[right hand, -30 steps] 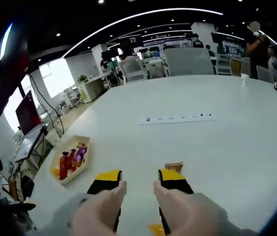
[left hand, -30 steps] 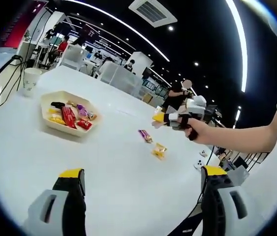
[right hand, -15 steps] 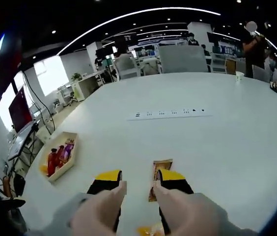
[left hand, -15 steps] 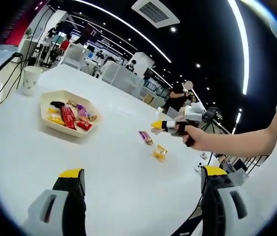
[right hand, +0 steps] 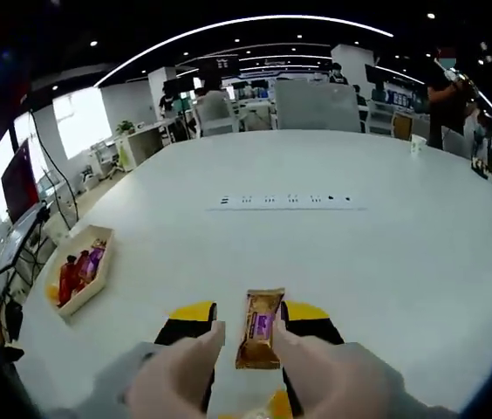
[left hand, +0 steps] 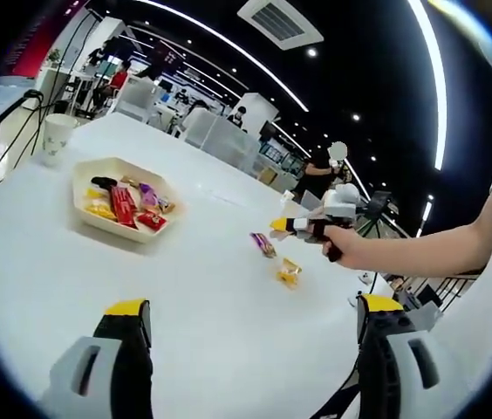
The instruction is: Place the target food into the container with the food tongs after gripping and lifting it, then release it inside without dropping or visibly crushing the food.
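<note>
In the left gripper view, my right gripper (left hand: 279, 229) has dropped closer to the purple snack bar (left hand: 262, 243) than half a second ago; my left gripper (left hand: 250, 327) gapes wide, holding nothing. In the right gripper view, my right gripper (right hand: 248, 316) now straddles the brown-and-purple snack bar (right hand: 258, 328) lying flat on the table (right hand: 386, 253), jaws parted, not clamping it.

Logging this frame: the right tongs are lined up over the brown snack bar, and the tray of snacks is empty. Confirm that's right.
Not quite. The right tongs are lined up over the brown snack bar, but the tray already holds several wrapped snacks, as the left gripper view shows.
</note>
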Demonstrator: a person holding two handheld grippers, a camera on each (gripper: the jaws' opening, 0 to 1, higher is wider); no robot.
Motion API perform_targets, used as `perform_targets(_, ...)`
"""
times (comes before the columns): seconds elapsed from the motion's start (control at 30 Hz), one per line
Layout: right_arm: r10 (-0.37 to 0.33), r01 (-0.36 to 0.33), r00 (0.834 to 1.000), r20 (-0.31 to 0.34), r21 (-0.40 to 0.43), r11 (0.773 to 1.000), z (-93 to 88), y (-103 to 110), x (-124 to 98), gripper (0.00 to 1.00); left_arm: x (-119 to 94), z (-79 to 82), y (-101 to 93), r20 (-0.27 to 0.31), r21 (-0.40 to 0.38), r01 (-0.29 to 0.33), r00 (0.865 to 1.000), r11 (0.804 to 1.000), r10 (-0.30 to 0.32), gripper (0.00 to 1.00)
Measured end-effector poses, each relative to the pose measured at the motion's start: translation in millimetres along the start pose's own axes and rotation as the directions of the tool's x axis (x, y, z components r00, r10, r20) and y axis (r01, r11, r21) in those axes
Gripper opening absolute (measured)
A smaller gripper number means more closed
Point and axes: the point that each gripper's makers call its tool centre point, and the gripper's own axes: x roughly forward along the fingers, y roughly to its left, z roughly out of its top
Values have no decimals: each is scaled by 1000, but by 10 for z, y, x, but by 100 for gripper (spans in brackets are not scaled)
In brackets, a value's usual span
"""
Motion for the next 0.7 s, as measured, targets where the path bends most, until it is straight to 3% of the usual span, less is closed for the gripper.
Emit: perform_targets(0.7,-15,15,999,-34,-3,1000,-49,-122,261,29,103,-30,11,-19,15,-8,1000,1000,8,99)
